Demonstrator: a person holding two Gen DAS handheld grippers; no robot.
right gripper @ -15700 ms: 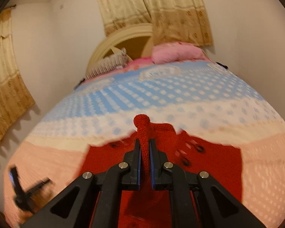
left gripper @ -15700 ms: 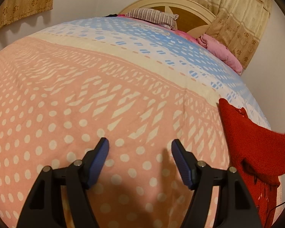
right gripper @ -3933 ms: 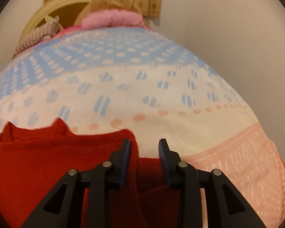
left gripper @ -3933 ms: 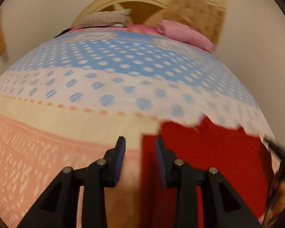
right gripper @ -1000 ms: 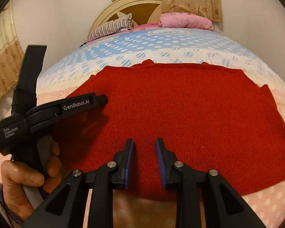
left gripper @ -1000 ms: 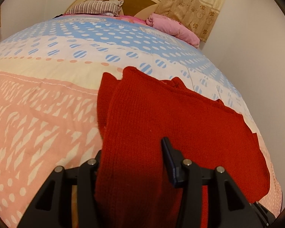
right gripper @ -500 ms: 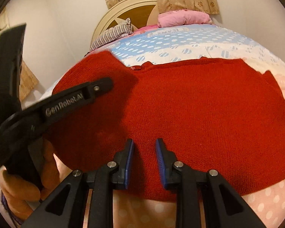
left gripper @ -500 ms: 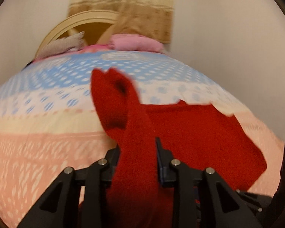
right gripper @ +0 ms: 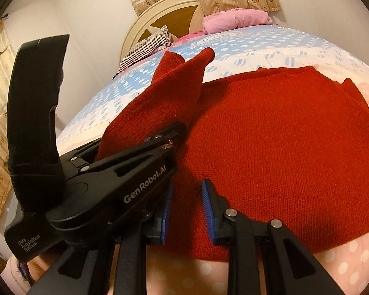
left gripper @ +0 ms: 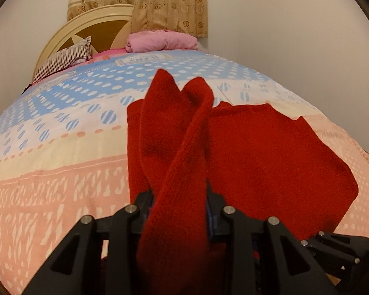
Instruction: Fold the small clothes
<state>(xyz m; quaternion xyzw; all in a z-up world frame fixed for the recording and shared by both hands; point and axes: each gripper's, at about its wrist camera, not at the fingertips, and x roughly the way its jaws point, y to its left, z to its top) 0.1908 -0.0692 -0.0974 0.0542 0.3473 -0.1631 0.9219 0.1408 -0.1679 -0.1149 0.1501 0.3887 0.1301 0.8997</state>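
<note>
left gripper (left gripper: pixel 180 204): clamped on a raised fold of the red sweater (right gripper: pixel 283 147); jaws were just closing, then eased slightly, knit still pinched between them
right gripper (right gripper: pixel 185 209): jaws apart, low over the sweater's near hem; pads not pressing, though contact with the knit is hard to judge from this angle
sweater: body flat on the bedspread (left gripper: pixel 49 172), toward its right edge (pink band); lifted part stands up, pointing at the headboard (left gripper: pixel 98 32)
far end: striped pillow (left gripper: pixel 64 60), pink bundle (left gripper: pixel 160 41)
</note>
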